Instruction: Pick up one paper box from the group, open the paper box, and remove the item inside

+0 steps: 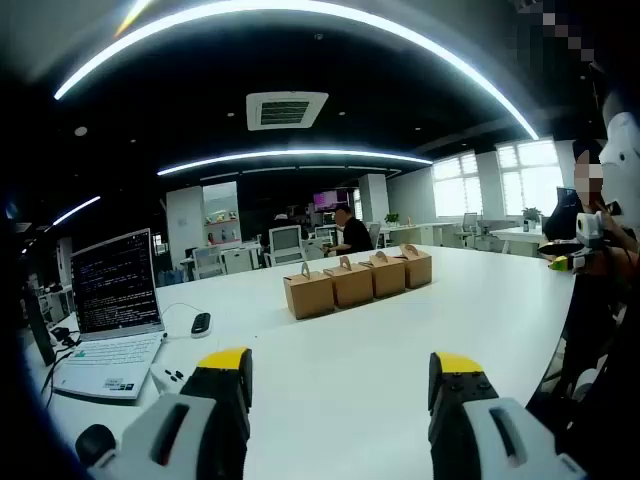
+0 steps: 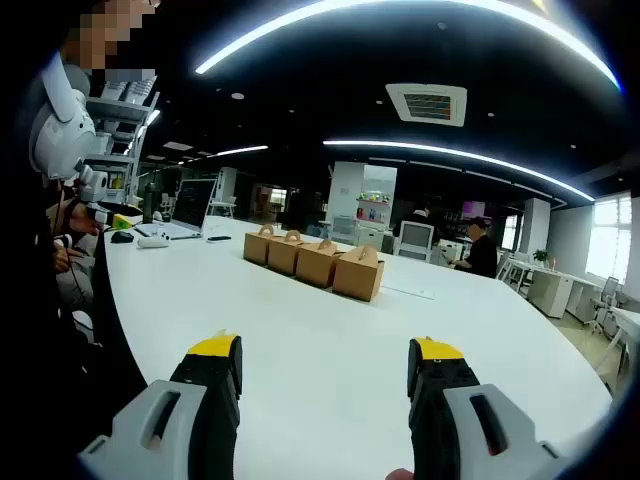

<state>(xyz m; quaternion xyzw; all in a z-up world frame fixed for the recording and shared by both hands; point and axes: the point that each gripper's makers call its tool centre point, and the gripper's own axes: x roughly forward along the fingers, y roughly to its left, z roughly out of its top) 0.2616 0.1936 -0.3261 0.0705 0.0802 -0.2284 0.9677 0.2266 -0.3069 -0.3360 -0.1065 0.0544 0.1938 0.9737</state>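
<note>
Several brown paper boxes point(image 1: 357, 280) with handle tops stand in a row on the white table point(image 1: 340, 380), well beyond my left gripper point(image 1: 345, 375). That gripper is open, its yellow-tipped jaws wide apart with nothing between them. In the right gripper view the same row of boxes point(image 2: 315, 262) runs across the middle of the table point(image 2: 320, 370), far ahead of my right gripper point(image 2: 325, 365). It also stands open and holds nothing, hovering over bare tabletop.
An open laptop point(image 1: 112, 310) and a black mouse point(image 1: 201, 323) lie at the left of the table. A person point(image 1: 600, 230) sits at the table's right edge. Another person point(image 1: 350, 232) sits at a desk behind, among office chairs and desks.
</note>
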